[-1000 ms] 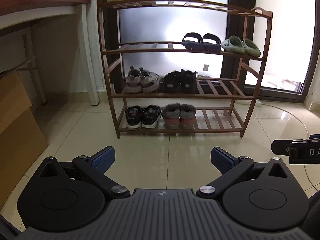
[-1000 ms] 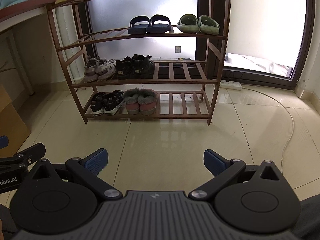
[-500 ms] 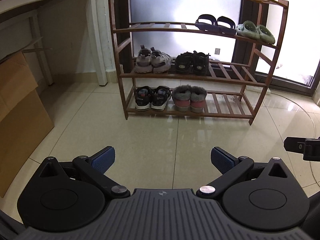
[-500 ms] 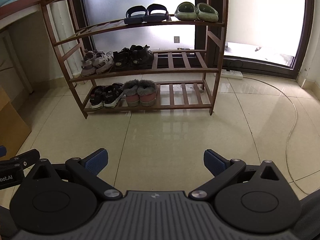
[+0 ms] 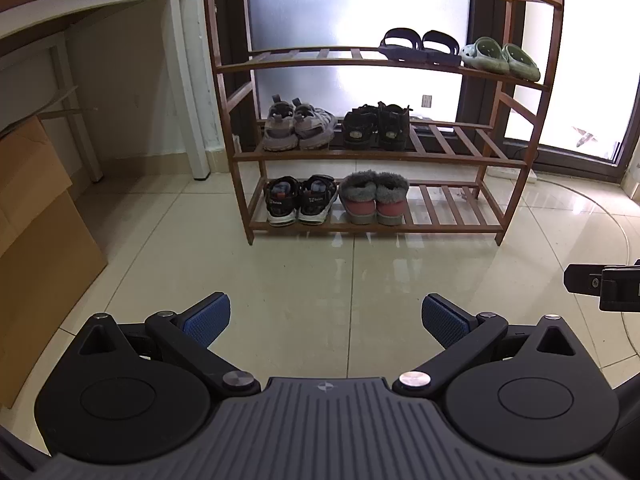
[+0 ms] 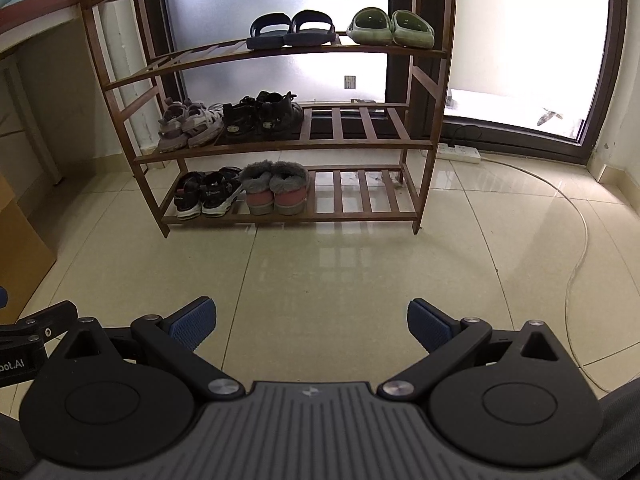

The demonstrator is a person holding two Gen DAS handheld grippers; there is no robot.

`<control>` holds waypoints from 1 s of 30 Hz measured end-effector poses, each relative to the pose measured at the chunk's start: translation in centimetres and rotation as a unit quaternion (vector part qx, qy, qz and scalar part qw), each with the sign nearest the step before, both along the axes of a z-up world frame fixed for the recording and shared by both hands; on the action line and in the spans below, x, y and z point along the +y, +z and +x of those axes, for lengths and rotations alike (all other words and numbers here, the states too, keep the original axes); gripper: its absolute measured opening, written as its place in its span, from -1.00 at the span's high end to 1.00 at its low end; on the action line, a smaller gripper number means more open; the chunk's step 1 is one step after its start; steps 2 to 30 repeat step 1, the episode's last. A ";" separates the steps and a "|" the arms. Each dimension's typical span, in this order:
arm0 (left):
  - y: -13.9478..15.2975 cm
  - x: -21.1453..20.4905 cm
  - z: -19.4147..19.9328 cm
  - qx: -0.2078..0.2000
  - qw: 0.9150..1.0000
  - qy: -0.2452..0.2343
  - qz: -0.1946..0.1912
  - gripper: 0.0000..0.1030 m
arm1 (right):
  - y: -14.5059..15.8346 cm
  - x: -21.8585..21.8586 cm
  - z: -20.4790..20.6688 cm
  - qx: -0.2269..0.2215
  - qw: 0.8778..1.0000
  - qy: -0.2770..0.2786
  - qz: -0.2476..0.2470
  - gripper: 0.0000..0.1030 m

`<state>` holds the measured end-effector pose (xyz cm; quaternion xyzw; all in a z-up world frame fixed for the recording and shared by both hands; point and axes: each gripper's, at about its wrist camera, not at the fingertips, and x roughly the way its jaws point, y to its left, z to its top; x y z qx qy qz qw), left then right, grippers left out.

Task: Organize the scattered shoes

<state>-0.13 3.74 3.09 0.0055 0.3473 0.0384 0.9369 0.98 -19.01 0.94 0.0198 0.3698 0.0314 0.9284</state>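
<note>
Both tongs are released and hold nothing: the left gripper (image 5: pixel 326 320) and the right gripper (image 6: pixel 312 322) hover over bare floor tiles (image 5: pixel 360 280), blue pads spread wide. At twelve o'clock stands the wooden shoe rack (image 5: pixel 516 92). Its bottom shelf carries black sneakers (image 5: pixel 300 200) and fur-lined pink slippers (image 5: pixel 374 200); above sit grey sneakers (image 5: pixel 298 128) and black shoes (image 5: pixel 376 126); higher, toward one o'clock, navy slides (image 5: pixel 420 46) and green clogs (image 5: pixel 500 58).

floor (image 6: pixel 360 272): glossy beige tile
power strip (image 6: pixel 460 153): lay by the glass door (image 6: pixel 520 40)
cardboard box (image 5: pixel 36 232): stood at the floor's left edge
white desk leg (image 5: pixel 188 80): beside it
</note>
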 end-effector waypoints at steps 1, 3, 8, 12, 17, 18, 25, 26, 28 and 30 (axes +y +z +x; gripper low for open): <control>0.0 0.0 0.0 0.001 1.000 0.000 -0.001 -1.00 | 0.0 0.0 0.0 0.000 1.000 0.000 -0.001 -0.99; 0.0 0.0 0.0 0.001 1.000 0.000 -0.001 -1.00 | 0.0 0.0 0.0 0.000 1.000 0.000 -0.001 -0.99; 0.0 0.0 0.0 0.001 1.000 0.000 -0.001 -1.00 | 0.0 0.0 0.0 0.000 1.000 0.000 -0.001 -0.99; 0.0 0.0 0.0 0.001 1.000 0.000 -0.001 -1.00 | 0.0 0.0 0.0 0.000 1.000 0.000 -0.001 -0.99; 0.0 0.0 0.0 0.001 1.000 0.000 -0.001 -1.00 | 0.0 0.0 0.0 0.000 1.000 0.000 -0.001 -0.99; 0.0 0.0 0.0 0.001 1.000 0.000 -0.001 -1.00 | 0.0 0.0 0.0 0.000 1.000 0.000 -0.001 -0.99; 0.0 0.0 0.0 0.001 1.000 0.000 -0.001 -1.00 | 0.0 0.0 0.0 0.000 1.000 0.000 -0.001 -0.99; 0.0 0.0 0.0 0.001 1.000 0.000 -0.001 -1.00 | 0.0 0.0 0.0 0.000 1.000 0.000 -0.001 -0.99; 0.0 0.0 0.0 0.001 1.000 0.000 -0.001 -1.00 | 0.0 0.0 0.0 0.000 1.000 0.000 -0.001 -0.99; 0.0 0.0 0.0 0.001 1.000 0.000 -0.001 -1.00 | 0.0 0.0 0.0 0.000 1.000 0.000 -0.001 -0.99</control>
